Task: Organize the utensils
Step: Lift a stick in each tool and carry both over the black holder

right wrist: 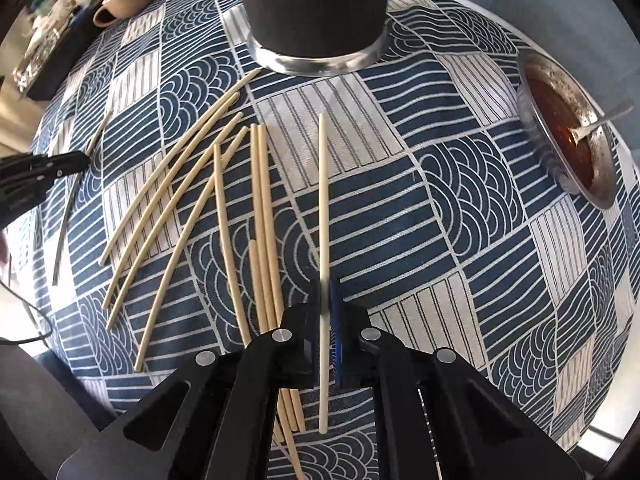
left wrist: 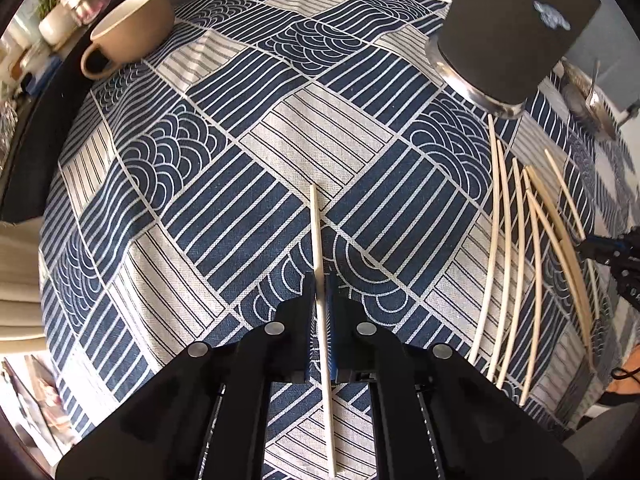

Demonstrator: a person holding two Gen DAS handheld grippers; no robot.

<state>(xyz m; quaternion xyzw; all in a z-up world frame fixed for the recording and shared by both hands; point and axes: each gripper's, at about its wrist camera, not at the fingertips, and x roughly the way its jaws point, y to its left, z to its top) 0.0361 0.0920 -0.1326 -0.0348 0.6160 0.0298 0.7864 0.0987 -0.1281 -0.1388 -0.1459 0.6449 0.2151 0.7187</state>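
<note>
My left gripper (left wrist: 320,286) is shut on a pale chopstick (left wrist: 316,232), held lengthwise above the blue patterned tablecloth (left wrist: 248,152). My right gripper (right wrist: 328,292) is shut on another pale chopstick (right wrist: 323,200), which points toward the dark cylindrical holder (right wrist: 316,12). Several loose chopsticks (right wrist: 224,200) lie fanned on the cloth just left of the right gripper. In the left wrist view the same pile of chopsticks (left wrist: 520,260) lies at the right, below the holder (left wrist: 516,28). The right gripper (left wrist: 584,246) shows at that view's right edge, and the left gripper (right wrist: 80,162) at the other view's left edge.
A beige cup (left wrist: 132,24) stands at the far left corner of the table. A metal bowl (right wrist: 600,184) of red sauce with a spoon (right wrist: 600,120) in it sits to the right of the holder. Shelves with jars lie beyond the cup.
</note>
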